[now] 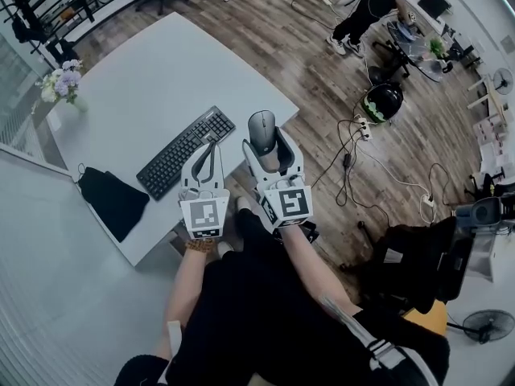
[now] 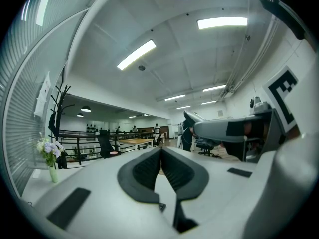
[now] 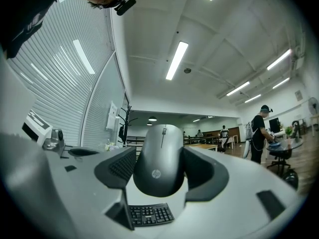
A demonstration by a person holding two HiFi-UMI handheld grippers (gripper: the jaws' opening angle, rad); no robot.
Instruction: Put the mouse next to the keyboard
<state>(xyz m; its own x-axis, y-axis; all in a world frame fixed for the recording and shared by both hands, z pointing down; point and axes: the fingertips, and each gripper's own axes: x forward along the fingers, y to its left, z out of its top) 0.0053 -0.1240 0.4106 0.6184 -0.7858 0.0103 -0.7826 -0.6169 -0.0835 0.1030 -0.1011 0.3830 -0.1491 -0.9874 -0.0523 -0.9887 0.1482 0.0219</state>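
Note:
A grey mouse [image 1: 262, 130] [image 3: 160, 161] is held between the jaws of my right gripper [image 1: 265, 141] [image 3: 159, 166], lifted above the table's near right edge. The black keyboard [image 1: 186, 151] [image 3: 149, 215] lies slantwise on the white table [image 1: 153, 79], just left of the mouse and below it. My left gripper [image 1: 208, 154] [image 2: 160, 168] hangs over the keyboard's near end, its jaws shut together with nothing between them. Both grippers tilt upward, so their views show mostly the room and ceiling.
A black pouch [image 1: 113, 200] lies at the table's near left. A vase of flowers [image 1: 63, 83] [image 2: 50, 156] stands at the far left corner. Cables [image 1: 362, 159] and a helmet [image 1: 382, 100] lie on the wooden floor to the right. A person [image 1: 374, 10] stands farther back.

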